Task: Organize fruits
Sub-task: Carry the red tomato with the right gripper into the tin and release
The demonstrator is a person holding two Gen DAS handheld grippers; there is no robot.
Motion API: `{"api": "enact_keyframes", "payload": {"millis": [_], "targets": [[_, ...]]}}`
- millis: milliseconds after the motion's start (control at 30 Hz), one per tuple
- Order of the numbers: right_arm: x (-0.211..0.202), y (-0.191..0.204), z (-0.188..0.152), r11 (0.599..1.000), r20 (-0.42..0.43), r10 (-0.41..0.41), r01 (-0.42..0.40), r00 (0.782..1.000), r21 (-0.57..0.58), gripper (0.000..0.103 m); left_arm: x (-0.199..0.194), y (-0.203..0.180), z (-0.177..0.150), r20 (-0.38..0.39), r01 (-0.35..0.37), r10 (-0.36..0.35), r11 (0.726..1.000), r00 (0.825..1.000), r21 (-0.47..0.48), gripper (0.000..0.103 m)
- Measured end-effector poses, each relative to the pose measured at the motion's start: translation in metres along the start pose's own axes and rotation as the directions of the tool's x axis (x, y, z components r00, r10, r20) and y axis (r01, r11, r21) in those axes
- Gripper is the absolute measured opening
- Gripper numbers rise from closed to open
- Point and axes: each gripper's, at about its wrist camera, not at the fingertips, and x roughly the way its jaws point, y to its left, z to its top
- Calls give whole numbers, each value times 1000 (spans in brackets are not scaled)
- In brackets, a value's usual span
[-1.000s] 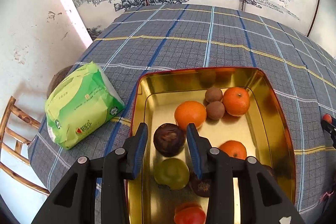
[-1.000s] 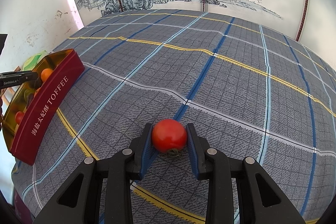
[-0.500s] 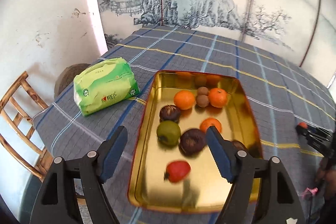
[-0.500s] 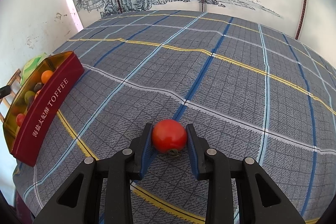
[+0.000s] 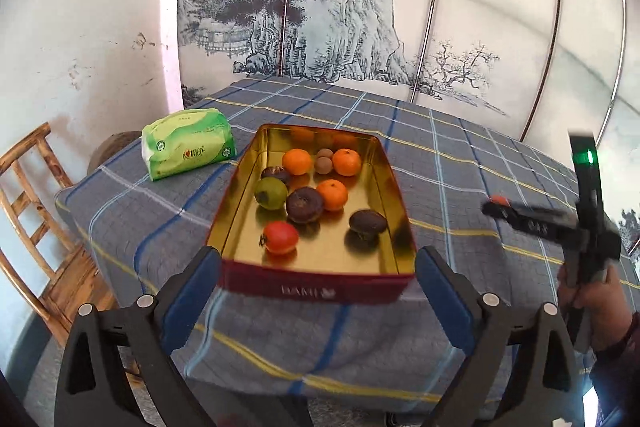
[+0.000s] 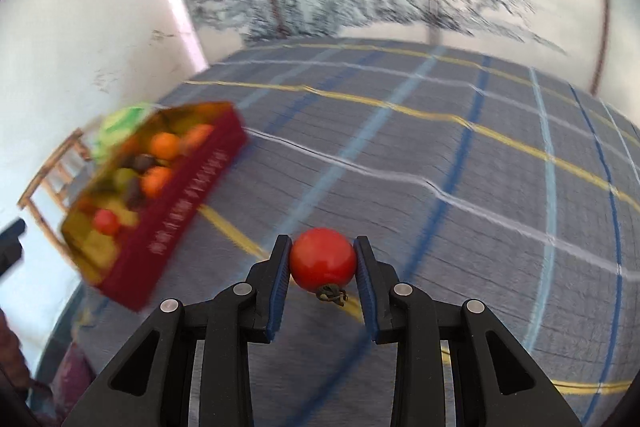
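A gold-lined red tin (image 5: 394, 195) stands on the checked tablecloth and holds several fruits: oranges (image 5: 297, 161), a green fruit (image 5: 271, 193), dark passion fruits (image 5: 305, 204) and a red tomato (image 5: 281, 237). My left gripper (image 5: 318, 285) is wide open and empty, drawn back in front of the tin's near wall. My right gripper (image 6: 322, 279) is shut on a second red tomato (image 6: 322, 265) and holds it above the cloth, to the right of the tin (image 6: 176, 211). The right gripper also shows in the left wrist view (image 5: 496, 205).
A green tissue pack (image 5: 188, 147) lies left of the tin. A wooden chair (image 5: 36, 227) stands at the table's left edge. A painted screen (image 5: 320, 7) stands behind the table. The right wrist view is motion-blurred.
My left gripper opened wide, let go of a dark fruit in the tin and pulled back and up. My right gripper lifted the tomato off the cloth and swung toward the tin.
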Motion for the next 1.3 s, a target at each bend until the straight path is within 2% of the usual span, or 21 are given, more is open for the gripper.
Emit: {"api": "enact_keyframes", "payload": {"millis": [100,200,267,367,567,833,1300], "targets": [[-3,28,13,998,20,45,-44,999,-48,33,-3,-1,-11,-27,14,-14,1000,1000,-10,97],[-2,58,23,992,28,88,-85,996,-97,33,0,2,-27,-115,47,-53,997,992,-61,97],[3,75,27,987,22,110,-107,994,-124,33,-2,1,-35,-143,47,-55,997,988,-64,97],[15,94,33,980,3,126,-124,992,-155,33,-13,-1,-37,-121,43,-48,998,992,-50,102],[41,113,48,974,-31,158,-161,987,-160,33,-35,-12,-37,-52,95,-95,995,994,11,102],[72,129,61,973,-76,134,-146,988,-181,33,-37,0,-39,-28,218,-219,975,975,-40,102],[104,142,65,968,-121,89,-115,989,-222,33,-30,5,-40,-61,169,-170,985,984,-24,102]]}}
